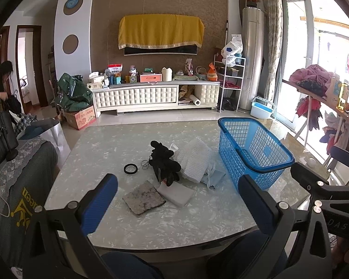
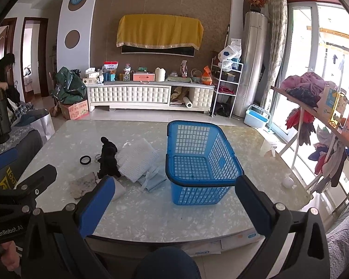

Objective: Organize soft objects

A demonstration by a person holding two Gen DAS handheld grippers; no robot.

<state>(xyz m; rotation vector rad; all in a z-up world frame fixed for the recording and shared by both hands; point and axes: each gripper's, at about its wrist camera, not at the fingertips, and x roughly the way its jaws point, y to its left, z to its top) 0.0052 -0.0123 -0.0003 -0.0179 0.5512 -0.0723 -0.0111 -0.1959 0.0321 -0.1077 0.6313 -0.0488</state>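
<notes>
Both grippers hang above the near edge of the pale marbled table (image 1: 109,144), holding nothing: the left gripper (image 1: 176,200) and the right gripper (image 2: 174,200) each have their blue-padded jaws spread wide apart. The empty blue plastic lattice basket (image 2: 197,158) stands upright at 12 o'clock from the right gripper, its long axis running from near right to far left. At 10 o'clock from it lie the soft things: a white waffle-weave cloth (image 2: 138,159), a black knitted glove (image 1: 164,162) lying lengthwise toward the far edge, a grey mottled sponge pad (image 1: 143,197) and a white foam block (image 1: 176,194) touching it.
</notes>
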